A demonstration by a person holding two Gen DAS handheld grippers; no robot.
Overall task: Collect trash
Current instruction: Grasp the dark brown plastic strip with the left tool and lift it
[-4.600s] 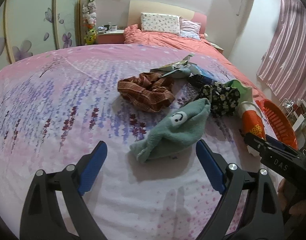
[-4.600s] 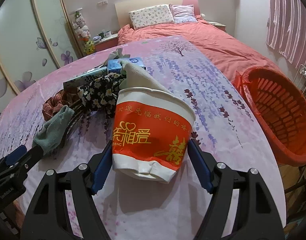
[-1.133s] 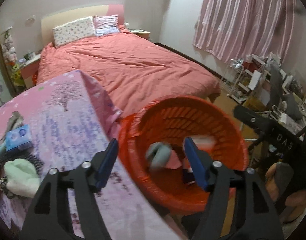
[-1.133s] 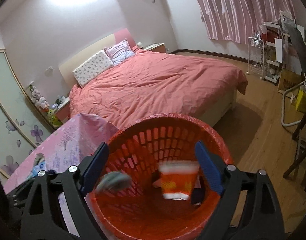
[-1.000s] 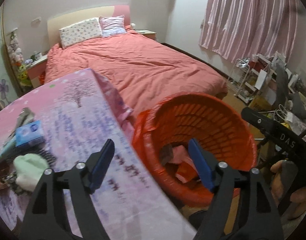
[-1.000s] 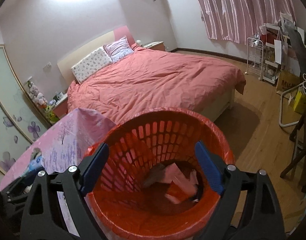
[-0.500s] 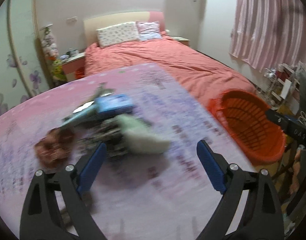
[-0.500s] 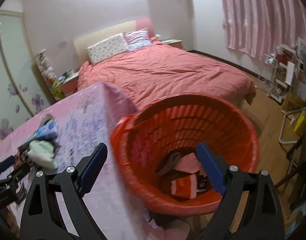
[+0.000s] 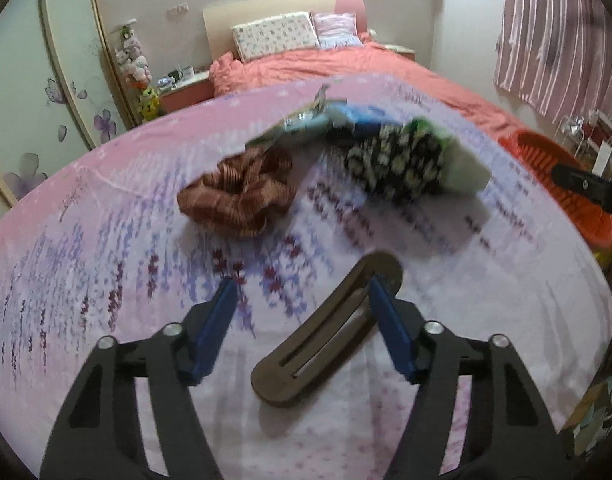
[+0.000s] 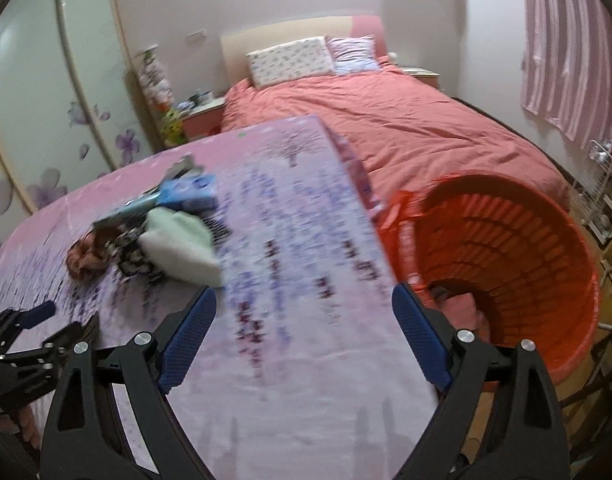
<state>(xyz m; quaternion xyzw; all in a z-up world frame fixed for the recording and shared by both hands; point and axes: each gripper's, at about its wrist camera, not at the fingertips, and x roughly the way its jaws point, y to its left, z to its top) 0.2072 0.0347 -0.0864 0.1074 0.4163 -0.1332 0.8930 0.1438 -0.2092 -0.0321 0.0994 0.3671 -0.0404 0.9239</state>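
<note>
My left gripper [image 9: 301, 300] is open and empty over the pink flowered table [image 9: 105, 248]. A flat brown slotted piece [image 9: 326, 328] lies between its fingers. Beyond lie a brown checked cloth [image 9: 237, 196], a black floral cloth [image 9: 394, 164], a pale green cloth [image 9: 462, 168] and blue and green packets [image 9: 306, 120]. My right gripper [image 10: 301, 320] is open and empty over the table's right edge. The orange basket [image 10: 526, 256] stands on the floor to its right, with dropped items at its bottom [image 10: 462, 304]. The pale green cloth [image 10: 177, 248] lies ahead to the left.
A bed with a coral cover [image 10: 386, 120] stands behind the table. A wardrobe with flower decals [image 10: 45, 120] is at the left. Striped pink curtains [image 10: 570, 60] hang at the right, with a wire rack [image 10: 602, 184] below them.
Both grippers dropped the teal cloth and the red cup into the basket, then swung back left to the table. The left gripper now hovers at the brown slotted piece.
</note>
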